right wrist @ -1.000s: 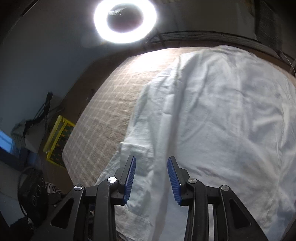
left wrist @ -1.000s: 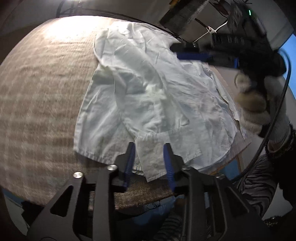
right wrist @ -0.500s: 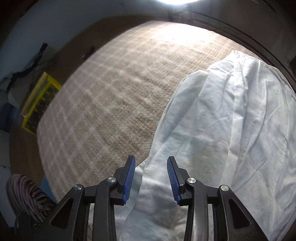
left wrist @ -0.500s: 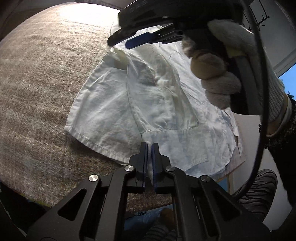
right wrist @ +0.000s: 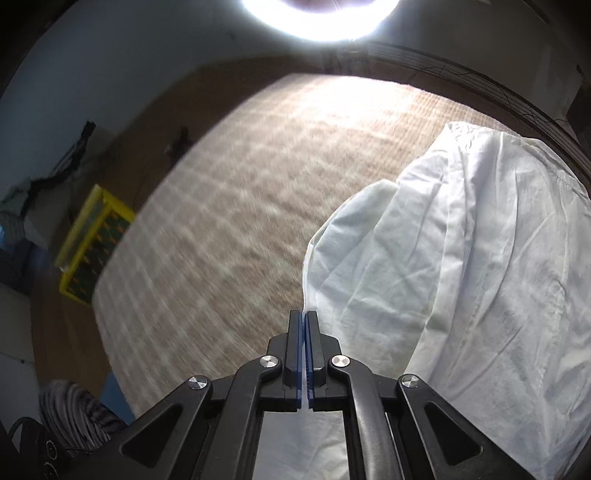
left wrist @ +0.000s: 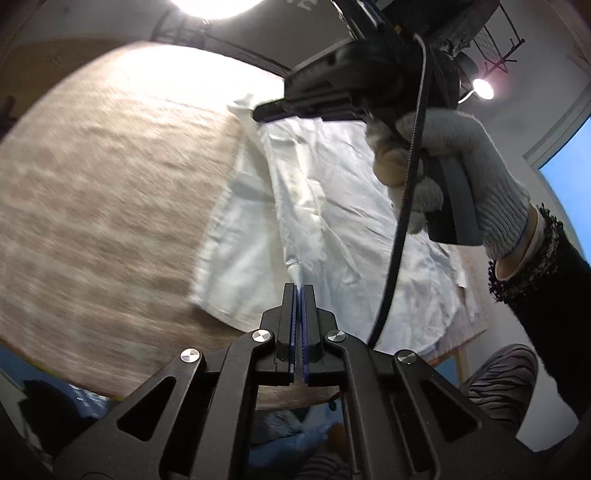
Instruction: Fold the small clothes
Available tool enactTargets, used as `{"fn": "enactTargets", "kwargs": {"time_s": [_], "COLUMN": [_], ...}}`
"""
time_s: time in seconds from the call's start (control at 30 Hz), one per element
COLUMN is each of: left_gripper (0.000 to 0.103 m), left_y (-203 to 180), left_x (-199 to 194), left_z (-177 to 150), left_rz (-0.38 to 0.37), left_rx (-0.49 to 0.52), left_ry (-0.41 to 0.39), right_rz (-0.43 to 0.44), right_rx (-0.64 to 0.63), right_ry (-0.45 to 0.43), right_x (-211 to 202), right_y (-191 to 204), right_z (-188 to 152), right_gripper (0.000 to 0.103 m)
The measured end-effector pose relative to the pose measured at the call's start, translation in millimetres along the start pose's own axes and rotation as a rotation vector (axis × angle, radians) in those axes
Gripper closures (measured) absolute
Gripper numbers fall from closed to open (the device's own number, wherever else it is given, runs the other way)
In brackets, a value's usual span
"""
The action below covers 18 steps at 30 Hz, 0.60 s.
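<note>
I am holding the white shirt (left wrist: 332, 221) with both grippers at once. It is lying on the brown checked table cover (left wrist: 110, 184), spread over the cover's right side and reaching its near edge, where a bit of hem is hanging over. The left gripper (left wrist: 299, 291) is pinching the end of a narrow folded strip of the shirt — its blue pads have just been closing and are now clamped tight on the cloth, which is stretching up from the tips in a taut ridge. The right gripper (right wrist: 304, 317) has just been closing too; its fingers are pressed together on the shirt's left edge, with white fabric showing between and below the pads. In the left wrist view my gloved right hand (left wrist: 454, 173) is gripping that tool's handle above the shirt's far end. A ring light (right wrist: 321, 14) is glaring beyond the far edge, and a yellow crate (right wrist: 92, 243) is sitting on the floor off the left side.
</note>
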<state>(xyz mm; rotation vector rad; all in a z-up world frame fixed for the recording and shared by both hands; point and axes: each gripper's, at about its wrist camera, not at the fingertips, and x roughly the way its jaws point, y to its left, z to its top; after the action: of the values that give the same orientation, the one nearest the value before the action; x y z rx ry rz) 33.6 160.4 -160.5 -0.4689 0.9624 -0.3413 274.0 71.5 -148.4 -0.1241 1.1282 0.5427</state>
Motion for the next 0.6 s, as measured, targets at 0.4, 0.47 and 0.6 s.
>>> {"fn": "enactTargets", "kwargs": {"time_s": [0.4,0.47,0.6], "left_gripper": [0.103,0.103,0.102], "left_y": [33.2,38.5,51.8], "left_x": [-0.1,-5.6,-11.7], "left_z": [1.2,2.3,6.7], "left_rz": [0.092,0.106,0.121], "left_rx": [-0.095,-0.105,-0.121], "left_ry": [0.05,0.034,0.031], "right_rz": [-0.057,-0.033,0.044], "right_rx": [0.054,0.101,0.129], "right_ry": [-0.043,-0.02,0.036], "right_x": [-22.3,-35.7,-46.2], "right_y": [-10.0,-15.2,-10.8], "right_z": [-47.7,-70.3,-114.5], "right_gripper": [0.054,0.054,0.057]}}
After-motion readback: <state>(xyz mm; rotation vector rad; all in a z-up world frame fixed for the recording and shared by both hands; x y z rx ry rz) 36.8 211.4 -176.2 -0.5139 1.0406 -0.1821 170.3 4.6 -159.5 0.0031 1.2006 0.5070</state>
